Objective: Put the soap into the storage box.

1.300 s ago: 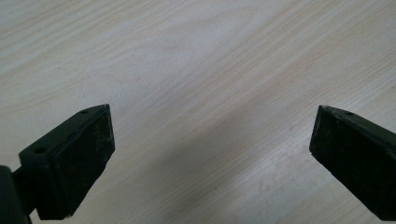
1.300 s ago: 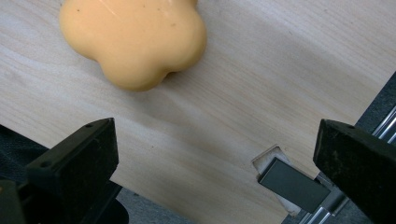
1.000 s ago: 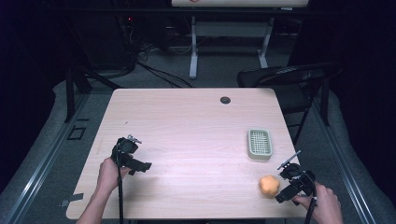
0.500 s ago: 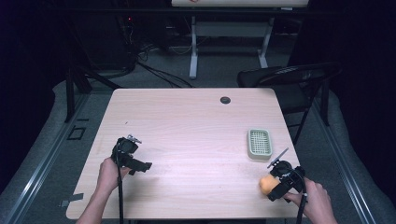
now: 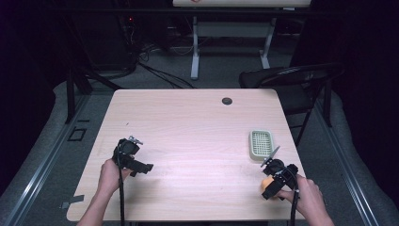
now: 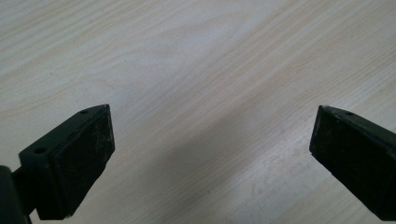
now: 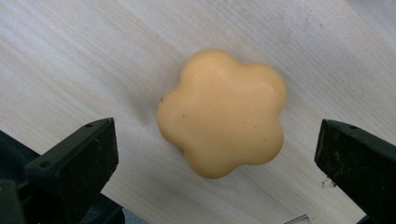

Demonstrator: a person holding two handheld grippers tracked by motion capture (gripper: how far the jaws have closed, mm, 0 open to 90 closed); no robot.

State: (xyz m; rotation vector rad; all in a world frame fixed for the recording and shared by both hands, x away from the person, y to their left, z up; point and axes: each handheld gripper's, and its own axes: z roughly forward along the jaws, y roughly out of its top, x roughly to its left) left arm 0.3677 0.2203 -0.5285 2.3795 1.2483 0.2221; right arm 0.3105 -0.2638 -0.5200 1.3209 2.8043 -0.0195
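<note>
An orange flower-shaped soap [image 7: 223,112] lies flat on the wooden table [image 5: 197,136] near its front right corner. My right gripper [image 5: 276,178] hovers right over it, open, its jaws wide on either side without touching; from the high view the soap [image 5: 267,183] peeks out beneath it. A pale green slotted soap dish [image 5: 261,144] sits just beyond, toward the right edge. At the front left, my left gripper [image 5: 134,162] is open over bare wood, nothing between its pads [image 6: 88,154].
A small dark round disc [image 5: 227,100] rests near the table's far edge. A black chair [image 5: 291,80] stands off the far right corner, and cables run across the floor behind the table. The table's front edge is close to the soap.
My right gripper has moved left and forward from beside the soap until it stands over it, covering most of it in the high view. The left gripper has stayed put.
</note>
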